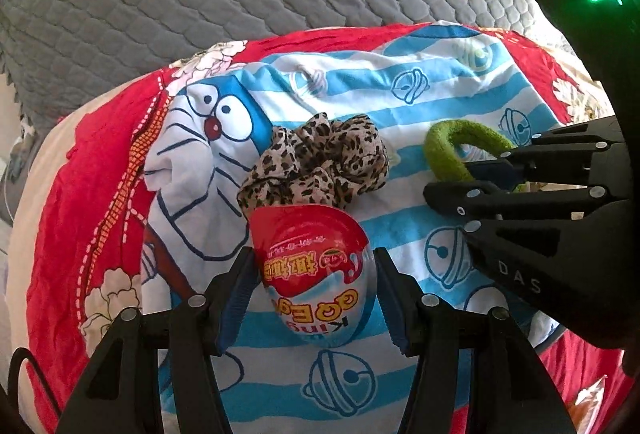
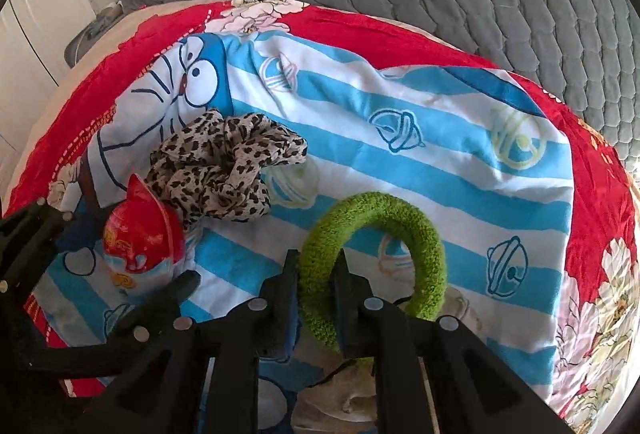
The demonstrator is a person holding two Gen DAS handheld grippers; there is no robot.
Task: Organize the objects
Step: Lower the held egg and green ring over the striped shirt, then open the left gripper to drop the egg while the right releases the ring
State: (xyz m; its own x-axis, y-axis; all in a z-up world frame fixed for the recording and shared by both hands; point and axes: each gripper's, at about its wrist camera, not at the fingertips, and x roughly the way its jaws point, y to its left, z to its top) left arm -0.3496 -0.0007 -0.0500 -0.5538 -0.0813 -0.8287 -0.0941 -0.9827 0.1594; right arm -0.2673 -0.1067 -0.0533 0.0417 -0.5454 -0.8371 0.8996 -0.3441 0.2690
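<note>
Left gripper (image 1: 316, 274) is clamped on the egg (image 1: 316, 274), which rests on the cloth (image 1: 400, 101) at 6 o'clock of the scrunchie (image 1: 316, 161). Right gripper (image 2: 318, 274) pinches the green ring (image 2: 400, 209), at 3 o'clock of the egg

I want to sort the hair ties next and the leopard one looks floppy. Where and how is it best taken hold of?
Pinch one raised ruffle of the leopard scrunchie, probably best from above on the side facing the green ring. It lies in a crumpled, bunched heap on the striped cloth, so folds stand up there, and the egg toy crowds its other side.
</note>
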